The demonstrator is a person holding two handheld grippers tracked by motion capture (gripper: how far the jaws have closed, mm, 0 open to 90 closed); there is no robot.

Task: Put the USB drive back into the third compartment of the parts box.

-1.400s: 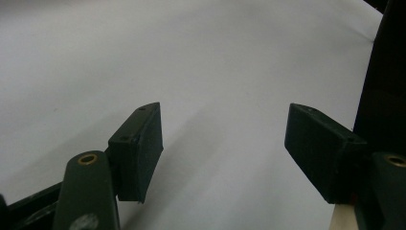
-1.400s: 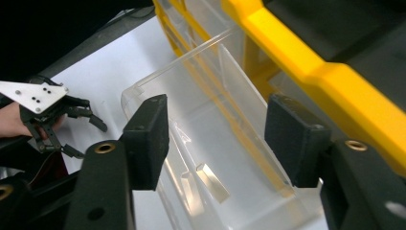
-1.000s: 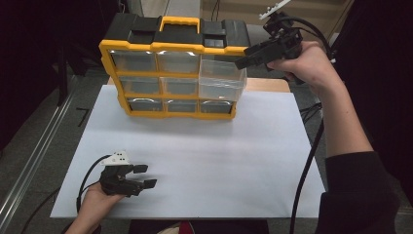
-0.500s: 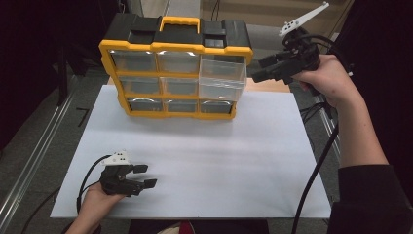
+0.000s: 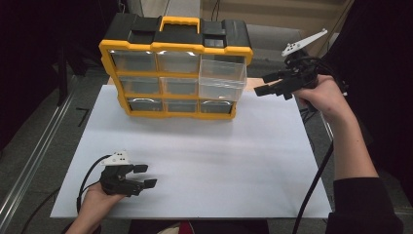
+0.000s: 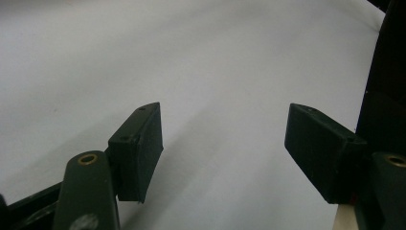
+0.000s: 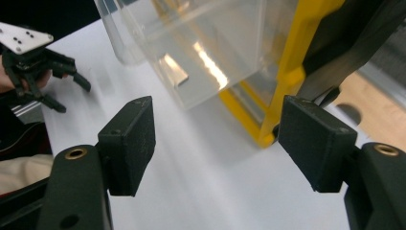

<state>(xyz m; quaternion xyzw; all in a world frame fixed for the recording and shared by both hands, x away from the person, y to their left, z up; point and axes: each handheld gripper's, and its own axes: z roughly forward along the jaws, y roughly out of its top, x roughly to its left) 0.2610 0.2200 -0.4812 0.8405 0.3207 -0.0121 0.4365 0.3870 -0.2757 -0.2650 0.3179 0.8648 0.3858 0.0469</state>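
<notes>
Jutting from the yellow-framed organizer (image 5: 146, 105), a clear drawer (image 5: 221, 80) looks empty; both jaws gape.

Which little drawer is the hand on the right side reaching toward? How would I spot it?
Find the yellow and black plastic organizer box on the white table sheet. Look at its right column, upper part: the clear plastic drawer there sticks out forward, while the other drawers sit flush.

From above your side, you look down on the white sheet (image 5: 204, 161). Your right gripper view faces the organizer (image 7: 268, 72) closely; your left gripper view skims the sheet. Both share it.
</notes>
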